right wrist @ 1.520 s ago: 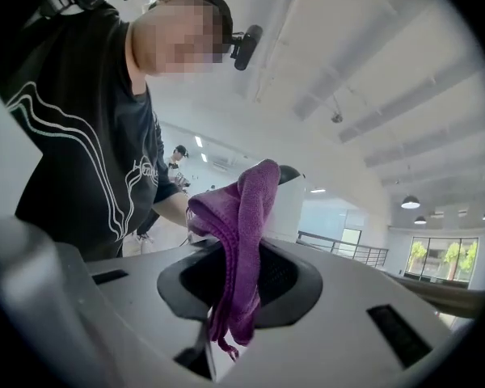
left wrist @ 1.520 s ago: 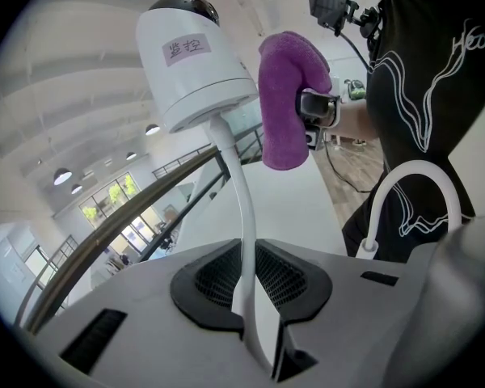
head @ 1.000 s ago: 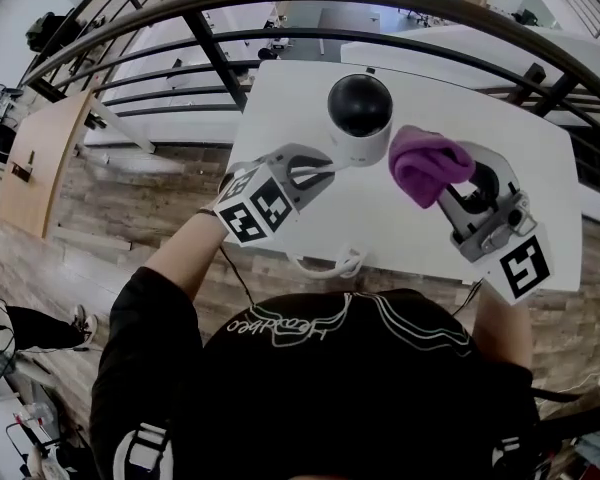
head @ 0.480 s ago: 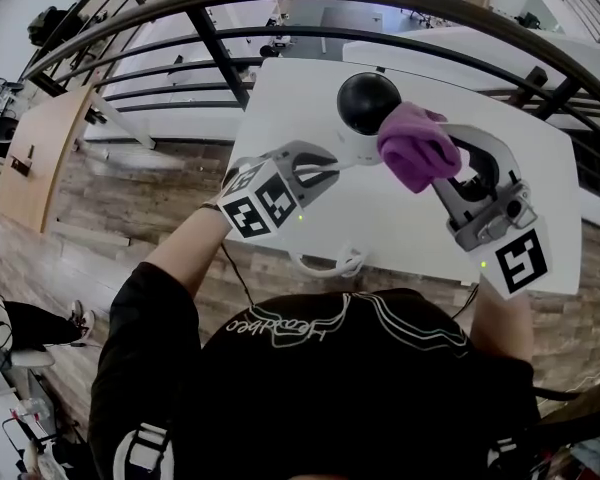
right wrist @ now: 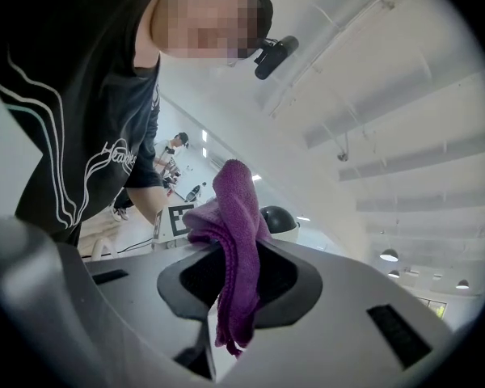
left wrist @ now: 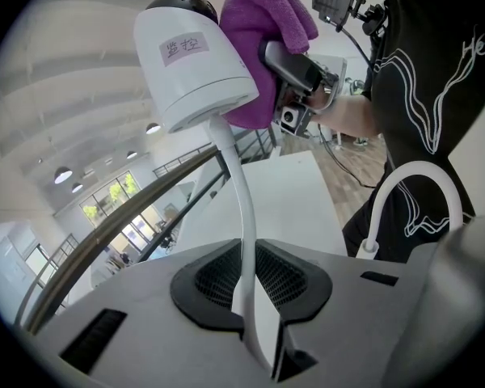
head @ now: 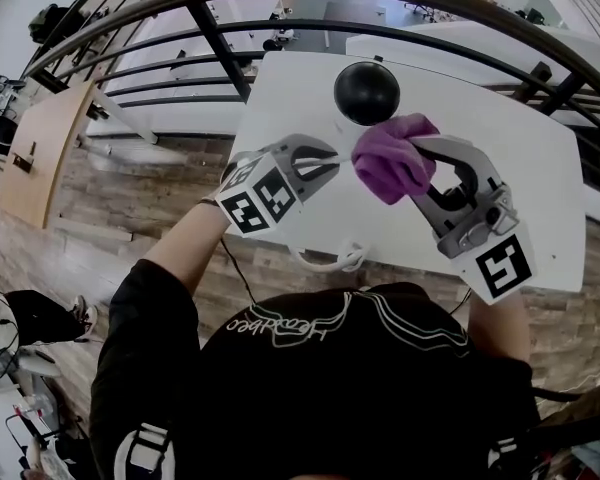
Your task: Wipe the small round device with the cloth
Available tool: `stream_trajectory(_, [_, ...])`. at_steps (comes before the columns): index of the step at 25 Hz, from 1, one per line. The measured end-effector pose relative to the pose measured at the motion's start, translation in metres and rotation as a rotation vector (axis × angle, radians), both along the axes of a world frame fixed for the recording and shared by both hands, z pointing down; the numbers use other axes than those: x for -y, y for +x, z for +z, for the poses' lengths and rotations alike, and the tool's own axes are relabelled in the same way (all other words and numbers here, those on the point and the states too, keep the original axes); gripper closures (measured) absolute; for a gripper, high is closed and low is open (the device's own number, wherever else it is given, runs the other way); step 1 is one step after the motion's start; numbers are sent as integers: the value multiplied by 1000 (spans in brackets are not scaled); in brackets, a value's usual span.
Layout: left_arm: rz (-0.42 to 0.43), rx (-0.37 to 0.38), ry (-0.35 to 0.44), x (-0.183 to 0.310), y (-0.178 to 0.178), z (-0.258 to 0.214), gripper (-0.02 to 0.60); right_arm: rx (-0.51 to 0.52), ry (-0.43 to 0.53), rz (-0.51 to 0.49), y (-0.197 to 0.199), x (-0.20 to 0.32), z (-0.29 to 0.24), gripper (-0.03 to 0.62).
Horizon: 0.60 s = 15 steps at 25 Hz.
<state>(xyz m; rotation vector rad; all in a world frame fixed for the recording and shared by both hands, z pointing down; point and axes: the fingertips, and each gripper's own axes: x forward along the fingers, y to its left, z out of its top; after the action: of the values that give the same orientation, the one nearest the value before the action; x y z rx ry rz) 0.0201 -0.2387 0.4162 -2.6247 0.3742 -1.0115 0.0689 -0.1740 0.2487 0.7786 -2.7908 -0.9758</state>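
- Head view: left gripper [head: 325,163] sits low at the left of the round device [head: 367,93], placed to steady it for wiping. The black dome shows over the white table [head: 540,168], toward its far edge. Right gripper [head: 417,166] clamps a bunched purple cloth [head: 385,158], with the wad pushed out front as a pad. The cloth touches the device's near side just below the dome. Can't tell if the base rests on the table.
- Left gripper view: jaws are closed on a thin white stem [left wrist: 246,217] that rises to the device's white body. The label faces this camera and the dome is on top. The cloth presses on the body's right flank, with the right gripper behind it. A loose white cable loop [left wrist: 375,218] lies off to the side, clear of the wipe.
- Right gripper view: jaws pinch the cloth mid-fold, tail hanging below and bulk above, so the soft part leads. The dome sits just past it. Judgement: wiping is under way on the side only; the dome is not yet covered.
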Motion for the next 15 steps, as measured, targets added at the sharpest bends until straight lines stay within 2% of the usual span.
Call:
stream_trajectory(9, [-22, -5, 1, 1, -1, 0, 525, -64, -68, -42, -7, -6, 35, 528])
stream_trajectory(15, [-7, -34, 12, -2, -4, -5, 523, -48, -249, -168, -4, -12, 61, 528])
